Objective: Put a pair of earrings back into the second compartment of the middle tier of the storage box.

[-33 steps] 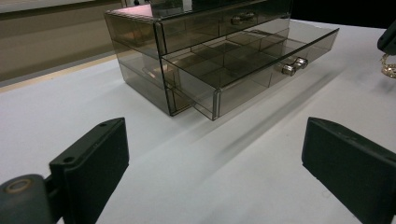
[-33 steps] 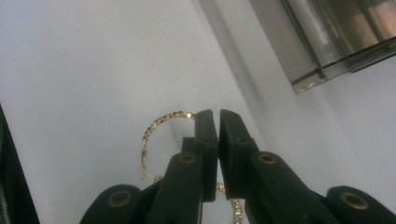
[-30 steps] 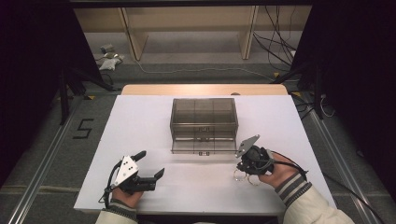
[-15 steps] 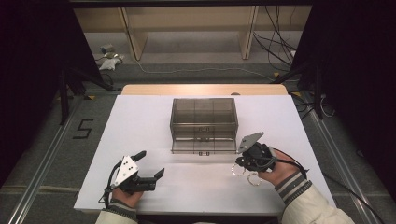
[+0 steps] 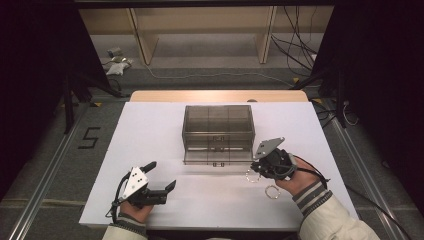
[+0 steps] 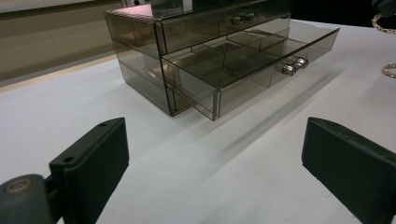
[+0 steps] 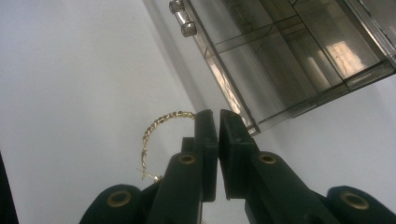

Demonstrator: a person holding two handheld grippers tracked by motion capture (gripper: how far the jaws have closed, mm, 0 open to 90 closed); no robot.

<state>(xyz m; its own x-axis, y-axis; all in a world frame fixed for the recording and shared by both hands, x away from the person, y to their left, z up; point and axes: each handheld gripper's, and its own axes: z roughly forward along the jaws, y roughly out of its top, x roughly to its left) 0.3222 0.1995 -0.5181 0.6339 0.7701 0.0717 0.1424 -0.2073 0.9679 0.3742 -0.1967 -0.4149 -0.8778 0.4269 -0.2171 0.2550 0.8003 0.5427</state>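
Just right of the open drawer (image 5: 215, 156), our right gripper (image 7: 218, 116) pinches the gold bracelet (image 7: 159, 128), so we should lift it clear of the drawer's front wall before releasing, left gripper (image 5: 161, 180) idle with jaws apart.

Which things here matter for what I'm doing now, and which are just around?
In play:
right gripper, shut on gold bracelet
open lower drawer of drawer box
second bracelet on table

Idle:
left gripper, open
floor clutter

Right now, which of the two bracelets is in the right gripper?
The one nearer the drawer box: this bracelet is pinched in the right gripper, hanging off the table. The other bracelet lies flat, nearer the person.
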